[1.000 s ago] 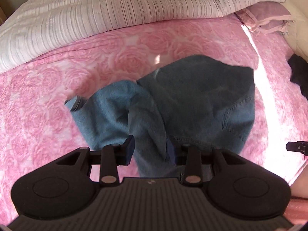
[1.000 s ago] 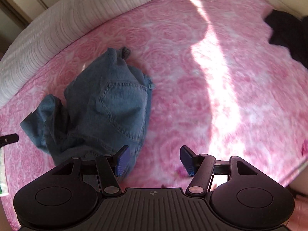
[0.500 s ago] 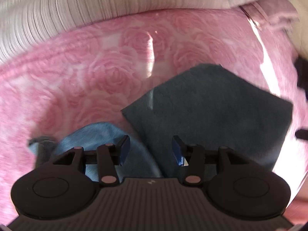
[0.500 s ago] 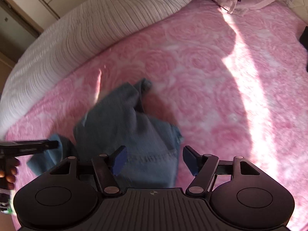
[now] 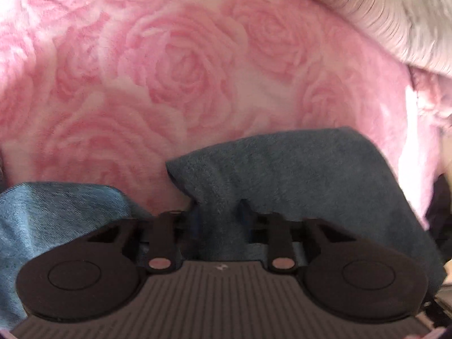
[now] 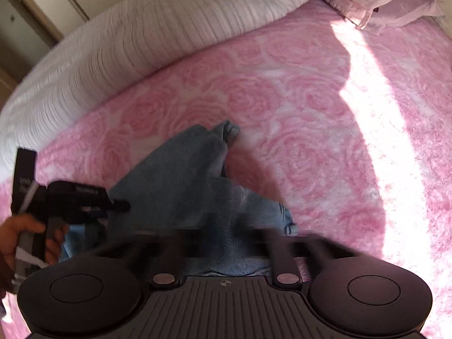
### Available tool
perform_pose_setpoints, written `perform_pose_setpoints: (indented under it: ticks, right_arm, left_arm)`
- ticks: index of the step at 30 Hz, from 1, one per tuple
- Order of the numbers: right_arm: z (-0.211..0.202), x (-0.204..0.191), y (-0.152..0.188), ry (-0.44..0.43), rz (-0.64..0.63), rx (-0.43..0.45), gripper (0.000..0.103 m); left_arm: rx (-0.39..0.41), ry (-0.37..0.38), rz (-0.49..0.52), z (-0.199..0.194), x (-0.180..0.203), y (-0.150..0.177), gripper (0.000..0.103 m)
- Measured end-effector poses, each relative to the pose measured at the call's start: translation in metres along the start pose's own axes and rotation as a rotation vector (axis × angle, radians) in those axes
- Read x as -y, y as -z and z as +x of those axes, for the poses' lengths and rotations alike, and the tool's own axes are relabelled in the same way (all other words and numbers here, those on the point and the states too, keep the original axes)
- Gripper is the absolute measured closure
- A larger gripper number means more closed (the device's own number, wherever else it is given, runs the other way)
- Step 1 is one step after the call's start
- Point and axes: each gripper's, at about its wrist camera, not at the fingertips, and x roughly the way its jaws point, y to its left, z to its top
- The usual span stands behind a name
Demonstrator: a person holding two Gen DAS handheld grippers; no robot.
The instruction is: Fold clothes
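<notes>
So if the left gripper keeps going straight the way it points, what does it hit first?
The jeans: denim already bunches between the left gripper fingers. Past that fold lies the pink rose blanket, though depth is hard to judge here.

Your jeans [image 5: 296, 175] are rough blue denim cloth, not shiny. The pink rose blanket [image 5: 175, 65] looks soft and fuzzy. The white quilt [image 6: 158, 34] is ribbed cloth. Your left hand-held gripper [image 5: 217, 217] is dull black plastic with ridges.
</notes>
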Motion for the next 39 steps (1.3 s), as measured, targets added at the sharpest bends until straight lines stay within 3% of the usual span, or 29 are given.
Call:
perform_pose_setpoints:
  ticks: [5, 8, 13, 18, 21, 23, 27, 30, 32, 35, 37, 39]
  right_arm:
    - [-0.024, -0.016, -0.01, 0.016, -0.029, 0.094, 0.101]
    - [-0.05, -0.028, -0.031, -0.004, -0.024, 0.195, 0.101]
    - [-0.14, -0.074, -0.074, -0.089, -0.122, 0.524, 0.102]
    - [-0.247, -0.122, -0.075, -0.18, -0.277, 0.89, 0.102]
    - [-0.282, -0.135, -0.033, -0.168, -0.406, 1.01, 0.102]
    - [-0.282, -0.134, 0.002, -0.142, -0.481, 0.984, 0.101]
    - [-0.237, -0.116, 0.082, -0.059, -0.638, 0.659, 0.098]
    - [-0.173, -0.095, 0.135, 0.06, -0.748, 0.126, 0.093]
    - [-0.147, -0.07, 0.166, 0.119, -0.737, -0.093, 0.092]
    - [-0.147, -0.036, 0.165, 0.075, -0.546, -0.145, 0.09]
    - [-0.151, -0.024, 0.152, 0.052, -0.447, -0.12, 0.084]
    - [-0.158, -0.024, 0.146, 0.045, -0.43, -0.078, 0.08]
  left_arm:
    - [0.128, 0.166, -0.03, -0.061, -0.007, 0.0, 0.096]
    - [0.249, 0.246, -0.007, -0.12, -0.002, -0.007, 0.096]
    - [0.549, 0.36, 0.062, -0.257, 0.009, -0.02, 0.096]
    - [0.844, 0.46, 0.166, -0.379, 0.012, 0.026, 0.097]
    - [0.861, 0.45, 0.184, -0.403, 0.001, 0.07, 0.095]
    - [0.822, 0.377, 0.163, -0.39, -0.016, 0.111, 0.091]
    - [0.68, 0.191, 0.05, -0.347, -0.06, 0.199, 0.09]
    - [0.442, 0.043, -0.141, -0.304, -0.103, 0.265, 0.089]
    - [0.329, -0.03, -0.234, -0.288, -0.124, 0.305, 0.089]
    - [0.252, -0.091, -0.275, -0.281, -0.13, 0.34, 0.089]
    - [0.266, -0.106, -0.247, -0.284, -0.116, 0.335, 0.089]
    - [0.293, -0.112, -0.215, -0.287, -0.102, 0.329, 0.089]
